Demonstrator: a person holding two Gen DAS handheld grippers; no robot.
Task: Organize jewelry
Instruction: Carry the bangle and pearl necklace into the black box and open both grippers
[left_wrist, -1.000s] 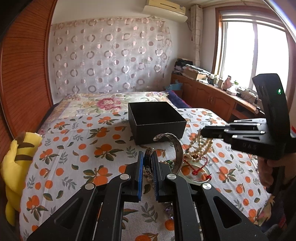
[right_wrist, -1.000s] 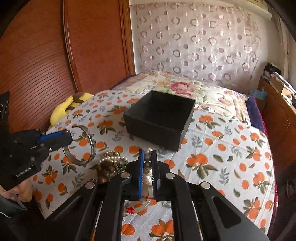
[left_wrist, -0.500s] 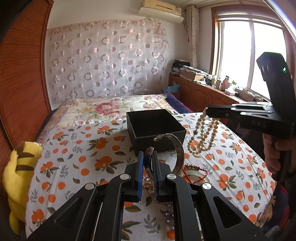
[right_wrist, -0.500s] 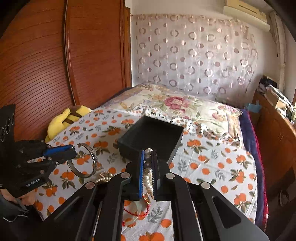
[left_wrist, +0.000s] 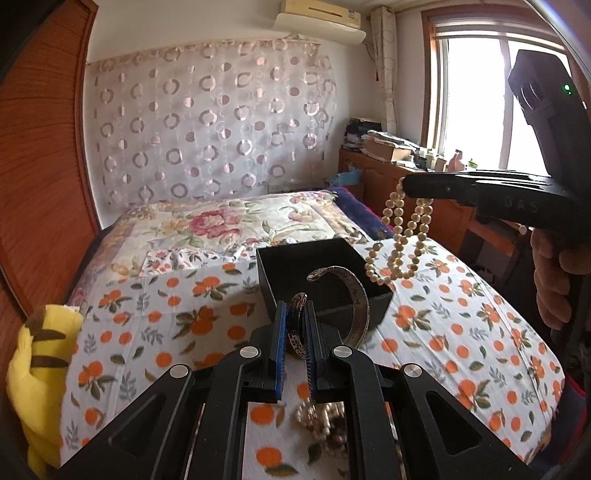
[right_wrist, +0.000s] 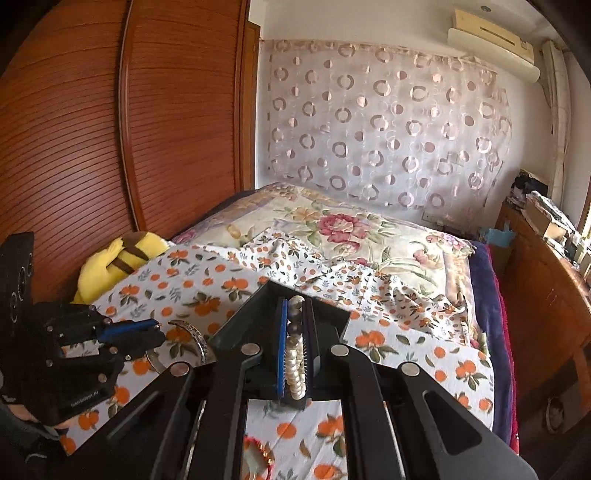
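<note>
While the left tool (left_wrist: 295, 325) pinches an open-ended engraved silver metal bangle (left_wrist: 343, 295) between its blue pads, the right tool (right_wrist: 294, 332) clamps a looped cream pearl bead necklace (left_wrist: 400, 236). Both hang over the square black open box (left_wrist: 321, 266) on the orange-print bed sheet (left_wrist: 184, 310); beyond lies a floral quilt (left_wrist: 221, 225).

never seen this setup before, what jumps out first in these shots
A looped string of cream pearl beads dangles from the right gripper, hanging in the air above the open black square box on the orange-print bedsheet. Nearer the camera, the left gripper is shut on an engraved silver cuff bangle. A yellow plush toy lies at the bed's left edge.
</note>
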